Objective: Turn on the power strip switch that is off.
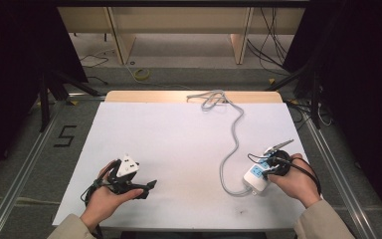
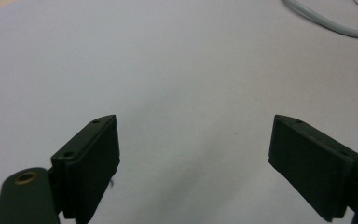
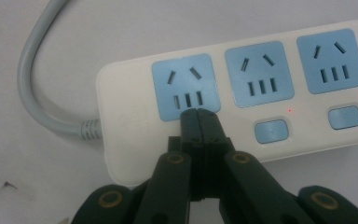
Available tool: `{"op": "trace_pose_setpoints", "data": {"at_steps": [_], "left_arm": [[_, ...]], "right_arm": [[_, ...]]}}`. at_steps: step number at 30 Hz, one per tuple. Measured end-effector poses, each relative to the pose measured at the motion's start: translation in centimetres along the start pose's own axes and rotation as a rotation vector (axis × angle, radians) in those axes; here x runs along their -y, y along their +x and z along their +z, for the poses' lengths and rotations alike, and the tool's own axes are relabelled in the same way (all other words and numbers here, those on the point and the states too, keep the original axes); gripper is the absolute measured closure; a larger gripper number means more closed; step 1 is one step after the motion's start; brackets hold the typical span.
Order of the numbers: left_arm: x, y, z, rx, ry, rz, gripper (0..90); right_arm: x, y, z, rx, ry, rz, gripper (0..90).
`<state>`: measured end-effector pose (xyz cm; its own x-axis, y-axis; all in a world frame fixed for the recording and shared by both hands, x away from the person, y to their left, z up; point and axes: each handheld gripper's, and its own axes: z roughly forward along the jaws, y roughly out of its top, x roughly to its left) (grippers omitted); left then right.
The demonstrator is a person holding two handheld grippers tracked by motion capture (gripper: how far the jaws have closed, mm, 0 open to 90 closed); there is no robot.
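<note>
1. Pressing a switch on the power strip (image 3: 242, 93) is judged to be the step in hand: the right gripper (image 3: 199, 114) is seen with its jaws clenched together on nothing, their joined tips set down at the lower edge of the first blue socket (image 3: 185, 87), where that socket's own button would be expected.
2. The power strip is found on the white table (image 1: 179, 149) at about 4 o'clock from the table's middle, under the right hand (image 1: 292, 180); its grey cable (image 1: 234, 134) is led off toward 12 o'clock, to a loose coil at the far edge.
3. Two further blue buttons (image 3: 271, 131) are seen at 3 o'clock of the jaw tips, each with a small red light beside it.
4. The left gripper (image 2: 193, 140) is held released, its jaws wide apart over bare table at about 8 o'clock, well apart from the strip.
5. For the next move, a short straight push down is thought to be needed, with the strip kept from sliding; whether contact is already made cannot be told.
</note>
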<state>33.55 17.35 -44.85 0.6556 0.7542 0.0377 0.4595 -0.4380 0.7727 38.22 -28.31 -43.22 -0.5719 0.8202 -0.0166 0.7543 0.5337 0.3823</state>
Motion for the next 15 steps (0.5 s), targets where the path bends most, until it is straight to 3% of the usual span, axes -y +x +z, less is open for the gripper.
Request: {"op": "trace_pose_setpoints", "data": {"at_steps": [15], "left_arm": [[0.00, 0.03, -0.01, 0.000, 0.001, 0.000, 15.8]], "right_arm": [[0.06, 0.02, -0.02, 0.003, -0.008, -0.002, 90.0]]}}
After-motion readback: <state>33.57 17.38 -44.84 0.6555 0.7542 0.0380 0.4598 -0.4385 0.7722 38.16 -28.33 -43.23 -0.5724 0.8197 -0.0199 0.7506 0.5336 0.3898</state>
